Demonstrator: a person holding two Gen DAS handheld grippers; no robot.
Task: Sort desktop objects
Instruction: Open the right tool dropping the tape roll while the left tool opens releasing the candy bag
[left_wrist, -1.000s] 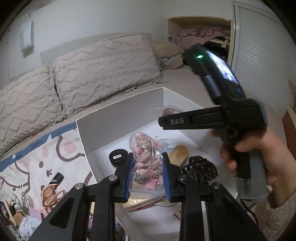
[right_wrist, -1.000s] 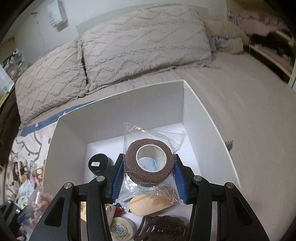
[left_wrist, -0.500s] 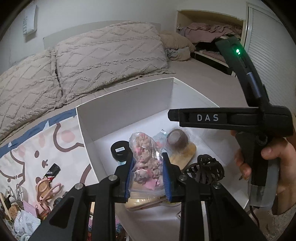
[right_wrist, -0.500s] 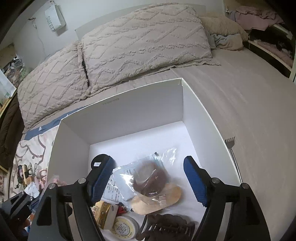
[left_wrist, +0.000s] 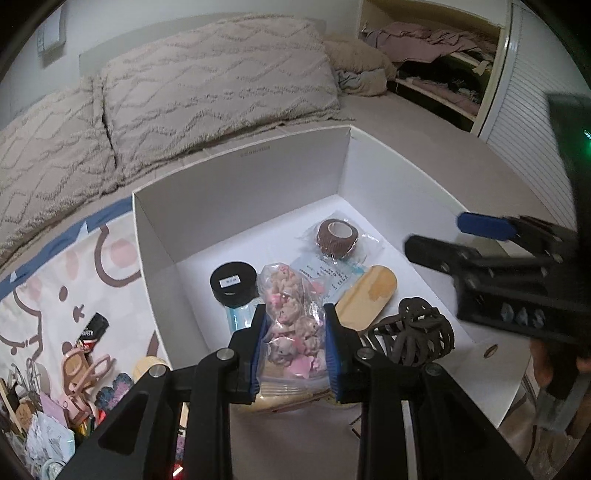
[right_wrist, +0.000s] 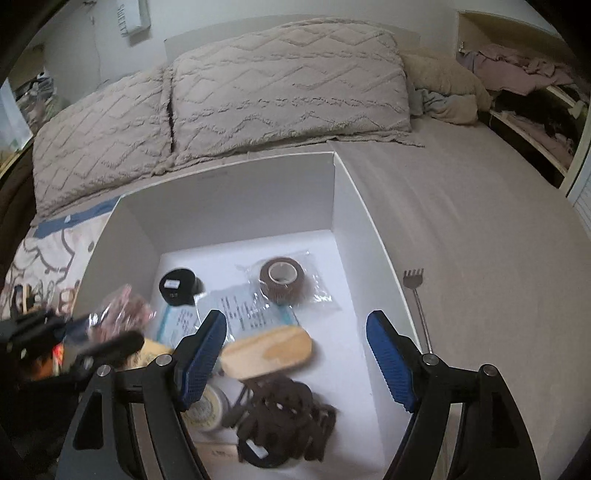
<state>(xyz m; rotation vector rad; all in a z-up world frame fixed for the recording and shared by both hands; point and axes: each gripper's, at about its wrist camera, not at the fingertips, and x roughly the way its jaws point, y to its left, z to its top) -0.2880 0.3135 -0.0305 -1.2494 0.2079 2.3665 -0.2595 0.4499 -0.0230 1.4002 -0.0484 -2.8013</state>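
A white box (left_wrist: 236, 184) sits on the bed. My left gripper (left_wrist: 293, 350) is shut on a clear bag of pink and beige trinkets (left_wrist: 291, 317) and holds it over the box's near left part. My right gripper (right_wrist: 295, 354) is open and empty above the box (right_wrist: 229, 199). The brown bandage roll in its clear bag (right_wrist: 282, 278) lies on the box floor toward the back right; it also shows in the left wrist view (left_wrist: 336, 238). The left gripper with its bag (right_wrist: 122, 310) appears blurred at the left of the right wrist view.
In the box lie a black round jar (left_wrist: 233, 282), a wooden brush (left_wrist: 365, 295), a brown hair claw (left_wrist: 413, 332), a printed sachet (right_wrist: 251, 314) and a yellow tin (right_wrist: 205, 406). Small items (left_wrist: 81, 365) lie on the cartoon blanket left of the box. A back scratcher (right_wrist: 415, 295) lies right of it.
My right gripper opened and let the bandage roll drop into the box, then pulled back toward the right. My left gripper keeps hold of the trinket bag over the box.
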